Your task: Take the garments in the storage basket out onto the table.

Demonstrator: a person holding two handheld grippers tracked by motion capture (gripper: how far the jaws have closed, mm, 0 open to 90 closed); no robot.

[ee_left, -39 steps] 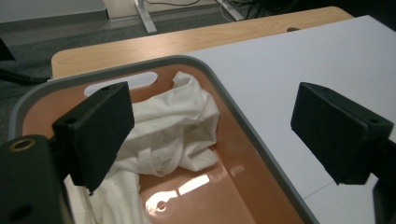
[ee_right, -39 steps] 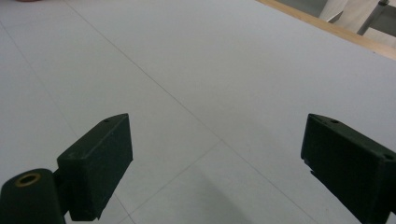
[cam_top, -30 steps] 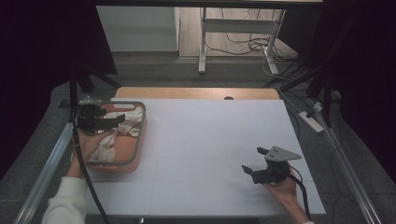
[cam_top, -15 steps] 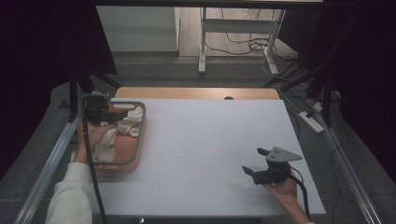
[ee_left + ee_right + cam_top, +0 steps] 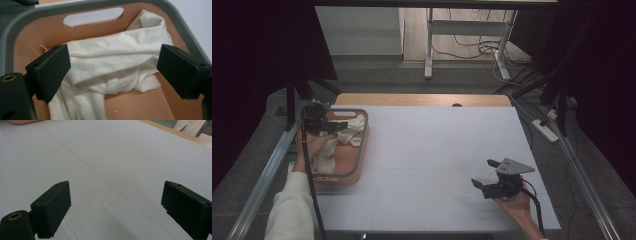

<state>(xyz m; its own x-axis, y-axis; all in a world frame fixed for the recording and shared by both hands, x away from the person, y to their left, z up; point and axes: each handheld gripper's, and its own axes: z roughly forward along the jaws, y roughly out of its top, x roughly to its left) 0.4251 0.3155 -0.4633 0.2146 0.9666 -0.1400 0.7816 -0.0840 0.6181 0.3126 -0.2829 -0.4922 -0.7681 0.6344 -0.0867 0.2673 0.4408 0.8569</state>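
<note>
A crumpled white cloth lies in an orange basket with a grey rim. In the high view the cloth lies toward the far end of the basket, which stands at the table's left edge. My left gripper hovers over that end, open; in the left gripper view its jaws stand wide apart on either side of the cloth and hold nothing. My right gripper rests low over the table's near right, open and empty.
The white table top spreads between the two grippers. A wooden strip runs along its far edge. A metal rail flanks the left side, and cables and a power strip lie on the floor at the right.
My left hand has pushed a little farther along the basket, bringing its gripper over the far part of the cloth. The right gripper has stayed put.
</note>
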